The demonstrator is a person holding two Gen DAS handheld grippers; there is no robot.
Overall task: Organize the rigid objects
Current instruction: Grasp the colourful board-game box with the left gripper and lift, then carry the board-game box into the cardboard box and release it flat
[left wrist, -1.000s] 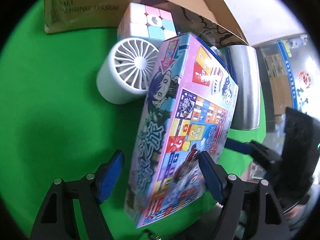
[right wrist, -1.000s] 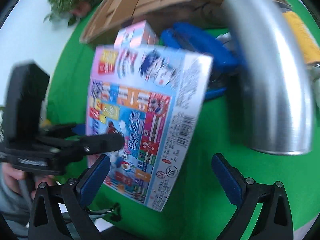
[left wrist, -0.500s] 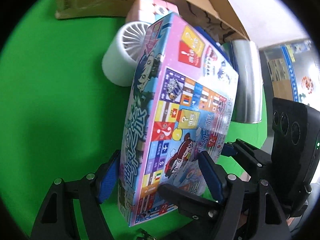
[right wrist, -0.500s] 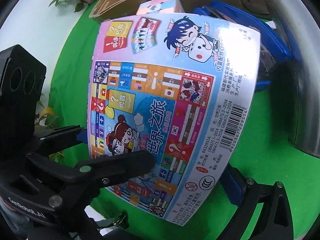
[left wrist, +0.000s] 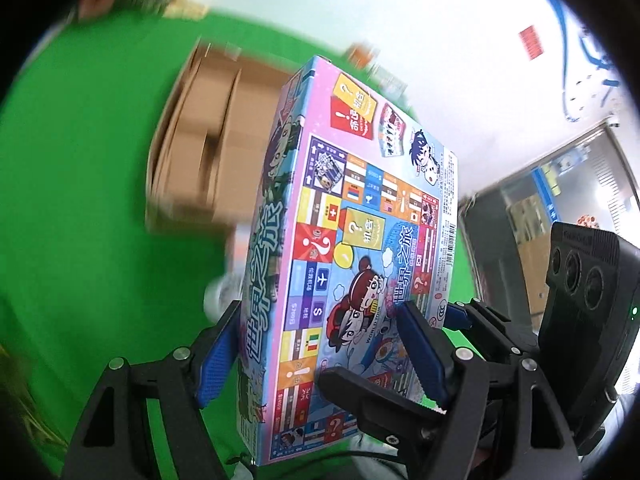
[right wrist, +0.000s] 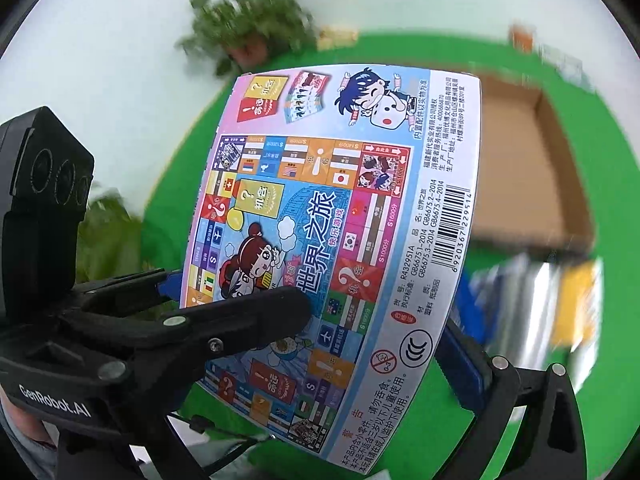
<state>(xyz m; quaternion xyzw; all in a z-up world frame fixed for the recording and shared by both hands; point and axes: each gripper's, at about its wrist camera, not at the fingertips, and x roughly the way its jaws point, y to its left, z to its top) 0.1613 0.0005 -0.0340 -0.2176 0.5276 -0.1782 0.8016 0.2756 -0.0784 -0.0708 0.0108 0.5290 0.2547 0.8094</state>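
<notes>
Both claws, left claw and right claw, pinch the game box together. Keep both grips even; steer toward the cardboard box at two o'clock.

A staged recording room: green cloth over the table, white wall, potted plant.

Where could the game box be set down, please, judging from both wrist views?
The cardboard box shows a bare floor inside, the roomiest spot. Open green cloth lies left of it in the left wrist view. It is crowded nearer, beside the game box, where blurred silver, blue and yellow items sit together.
</notes>
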